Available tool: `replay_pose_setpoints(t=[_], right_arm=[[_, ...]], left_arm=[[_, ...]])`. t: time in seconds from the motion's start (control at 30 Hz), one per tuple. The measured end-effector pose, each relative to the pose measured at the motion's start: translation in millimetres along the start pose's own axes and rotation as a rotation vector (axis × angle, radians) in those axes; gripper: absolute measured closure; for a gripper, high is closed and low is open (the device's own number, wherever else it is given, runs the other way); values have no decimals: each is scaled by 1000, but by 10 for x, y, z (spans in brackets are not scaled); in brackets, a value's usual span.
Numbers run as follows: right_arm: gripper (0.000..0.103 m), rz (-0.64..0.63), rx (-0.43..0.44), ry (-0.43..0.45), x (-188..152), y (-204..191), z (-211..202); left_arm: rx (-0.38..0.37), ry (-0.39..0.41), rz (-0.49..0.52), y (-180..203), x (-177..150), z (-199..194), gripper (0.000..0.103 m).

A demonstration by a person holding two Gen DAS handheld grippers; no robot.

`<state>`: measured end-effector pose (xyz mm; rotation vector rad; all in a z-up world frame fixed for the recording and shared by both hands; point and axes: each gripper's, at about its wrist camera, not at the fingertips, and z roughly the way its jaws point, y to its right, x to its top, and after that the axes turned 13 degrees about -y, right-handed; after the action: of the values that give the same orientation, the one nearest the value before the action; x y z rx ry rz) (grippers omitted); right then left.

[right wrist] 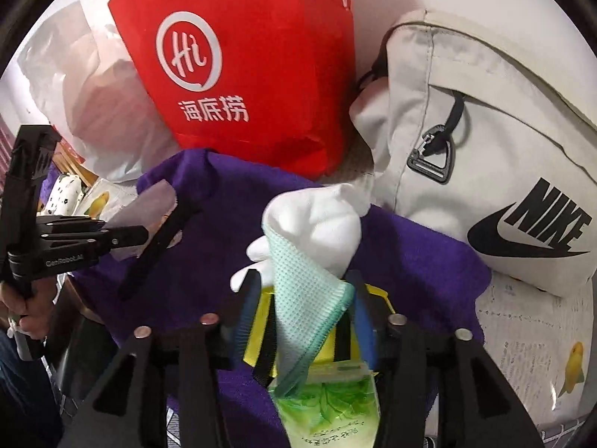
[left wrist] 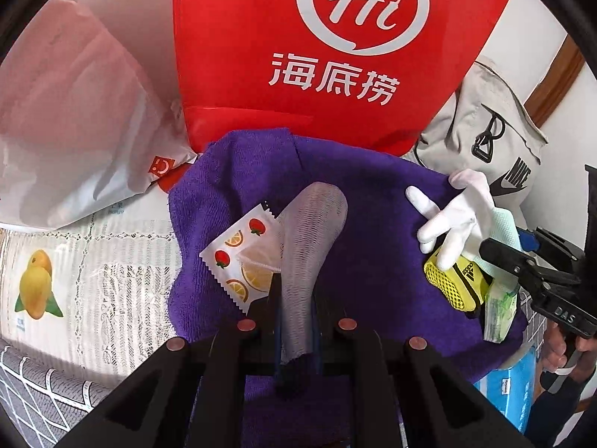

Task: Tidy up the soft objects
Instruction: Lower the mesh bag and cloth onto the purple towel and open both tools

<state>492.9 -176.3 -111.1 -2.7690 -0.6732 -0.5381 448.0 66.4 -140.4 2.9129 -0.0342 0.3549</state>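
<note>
Your left tongs (left wrist: 294,298) are clamped on a grey mesh cloth (left wrist: 309,231) whose free end rises ahead of them, with a fruit-print packet (left wrist: 242,257) just beside them on the left. Your right tongs (right wrist: 304,321) stand apart, pads clear of the white glove (right wrist: 321,224) with its mint cuff lying between them over a yellow mesh pouch (right wrist: 261,336) and a green tissue pack (right wrist: 328,403). All of it rests on a purple towel (left wrist: 373,246); a red bag (left wrist: 335,56), grey backpack (right wrist: 503,171) and white plastic bag (left wrist: 74,112) crowd its far edge, leaving open towel only between the two tongs, and the lace-covered bench (left wrist: 112,280) shows left of the left tongs.
</note>
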Motion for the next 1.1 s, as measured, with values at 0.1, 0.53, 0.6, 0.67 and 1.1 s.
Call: replay_pose_setpoints(t=[0.1, 0.53, 0.6, 0.67, 1.1], right_arm=[[48, -20, 7, 7, -6, -39, -35], [38, -37, -33, 140, -127, -78, -591], [38, -30, -29, 151, -133, -60, -655], [38, -17, -20, 153, -124, -36, -693], [38, 25, -4, 172, -206, -100, -987]], left_arm=[[-2, -2, -3, 11, -2, 20, 83], [-2, 43, 25, 209, -34, -175, 46], [2, 48, 26, 239, -50, -218, 46], [8, 49, 36, 290, -66, -259, 44], [24, 91, 58, 465, -138, -530, 35]])
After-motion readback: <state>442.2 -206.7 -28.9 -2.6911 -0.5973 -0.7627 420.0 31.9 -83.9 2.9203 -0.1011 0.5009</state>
